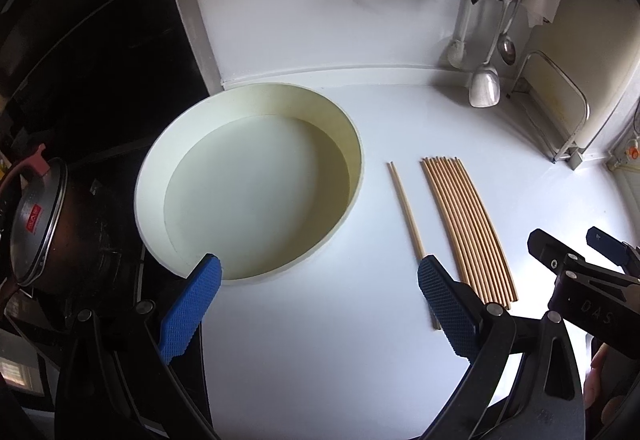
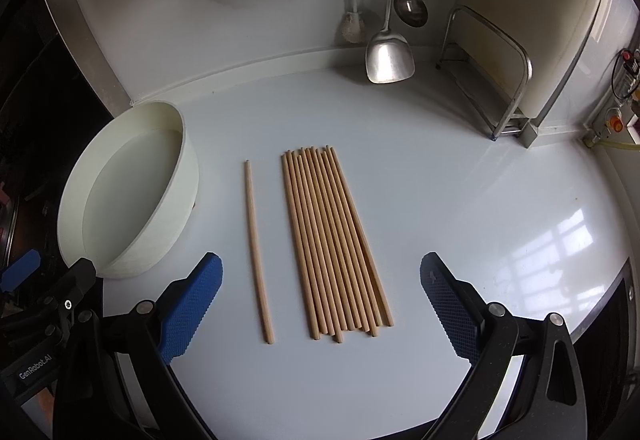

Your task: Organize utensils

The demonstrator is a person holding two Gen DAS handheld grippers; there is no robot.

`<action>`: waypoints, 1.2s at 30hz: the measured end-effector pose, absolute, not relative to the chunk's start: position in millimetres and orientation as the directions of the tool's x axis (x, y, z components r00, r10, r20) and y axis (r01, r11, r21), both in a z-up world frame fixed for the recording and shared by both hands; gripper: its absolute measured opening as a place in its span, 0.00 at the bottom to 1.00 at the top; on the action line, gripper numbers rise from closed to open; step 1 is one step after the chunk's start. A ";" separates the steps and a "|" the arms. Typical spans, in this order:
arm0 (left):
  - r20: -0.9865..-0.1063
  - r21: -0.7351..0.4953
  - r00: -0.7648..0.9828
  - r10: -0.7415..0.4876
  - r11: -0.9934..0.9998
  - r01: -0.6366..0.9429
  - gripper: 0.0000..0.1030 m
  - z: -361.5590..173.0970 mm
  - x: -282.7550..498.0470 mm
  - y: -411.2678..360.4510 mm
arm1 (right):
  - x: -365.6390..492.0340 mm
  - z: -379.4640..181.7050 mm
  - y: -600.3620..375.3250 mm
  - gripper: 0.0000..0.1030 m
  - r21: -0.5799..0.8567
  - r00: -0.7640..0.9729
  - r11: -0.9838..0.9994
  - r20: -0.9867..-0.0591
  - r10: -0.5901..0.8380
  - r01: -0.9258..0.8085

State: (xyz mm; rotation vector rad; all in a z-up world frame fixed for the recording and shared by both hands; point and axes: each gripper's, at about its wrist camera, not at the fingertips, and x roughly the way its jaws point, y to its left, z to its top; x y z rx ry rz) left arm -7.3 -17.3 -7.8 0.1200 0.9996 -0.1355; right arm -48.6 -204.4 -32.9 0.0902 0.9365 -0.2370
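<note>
We hold both grippers wide and empty over the white counter point(image 2: 460, 208). The right gripper point(image 2: 320, 296) hovers above the near ends of the chopsticks; the left gripper point(image 1: 320, 300) sits between the round container point(image 1: 348, 144) and the sticks, its right finger point(image 1: 440, 300) over the near end of the single chopstick point(image 1: 404, 208).

That single chopstick lies apart, between the container and the row of chopsticks point(image 2: 332, 240), which rest side by side and touching. The container is empty.

What worries us is the grab itself. The sticks are thin, round and flat on a slick surface, so fingers closing at the wrong height may skid over them or roll them away. Closing on the row could pinch only a few and fan out the rest (the near ends already sit uneven). With the left gripper so near the single stick, a careless nudge might roll it away. We also risk the two grippers bumping each other, as they stand close together.
</note>
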 end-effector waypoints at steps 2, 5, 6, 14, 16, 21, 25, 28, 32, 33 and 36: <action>-0.845 0.022 0.527 -0.090 0.979 0.203 0.94 -13.3 -7.6 -22.3 | -54.5 -38.6 -216.7 0.92 0.013 0.572 0.968 -0.809 -0.137 0.250; -0.830 -0.026 0.536 -0.152 0.971 0.236 0.94 -17.9 -7.4 -28.5 | -63.6 -46.3 -238.7 0.92 0.037 0.568 0.956 -0.811 -0.142 0.292; -0.827 -0.036 0.536 -0.167 0.969 0.245 0.94 -21.2 -6.6 -31.9 | -66.8 -47.0 -245.5 0.92 0.043 0.578 0.954 -0.803 -0.144 0.297; -0.849 -0.058 0.510 -0.138 0.984 0.171 0.94 -56.3 1.9 -67.0 | -63.7 -60.0 -294.9 0.92 0.066 0.636 0.975 -0.767 -0.088 0.214; -0.855 -0.057 0.505 -0.115 0.990 0.130 0.94 -67.4 2.8 -74.7 | -54.7 -68.9 -305.7 0.92 0.055 0.635 0.982 -0.769 -0.073 0.180; -0.864 0.003 0.502 -0.018 0.999 0.040 0.94 -96.2 6.8 -87.4 | -30.7 -98.0 -323.7 0.92 0.099 0.614 0.991 -0.789 0.026 0.085; -0.859 0.006 0.512 0.004 1.000 0.003 0.94 -111.2 13.1 -89.1 | -17.1 -121.0 -324.0 0.92 0.066 0.585 0.994 -0.811 0.006 0.082; -0.857 0.010 0.515 0.004 1.000 0.010 0.94 -124.1 18.3 -93.4 | -11.1 -131.4 -323.4 0.92 0.044 0.588 0.995 -0.808 -0.015 0.086; -0.868 0.006 0.497 0.000 1.000 0.011 0.94 -144.7 24.6 -93.8 | -3.7 -142.9 -320.7 0.92 0.019 0.607 0.995 -0.794 -0.044 0.097; -0.870 0.013 0.493 0.007 1.000 0.010 0.94 -148.7 25.9 -94.6 | -2.8 -144.2 -320.2 0.92 0.017 0.616 0.995 -0.786 -0.049 0.100; -0.867 0.011 0.499 0.006 1.000 0.007 0.94 -153.0 24.5 -94.9 | 2.4 -148.1 -317.3 0.92 -0.024 0.620 0.994 -0.781 -0.083 0.103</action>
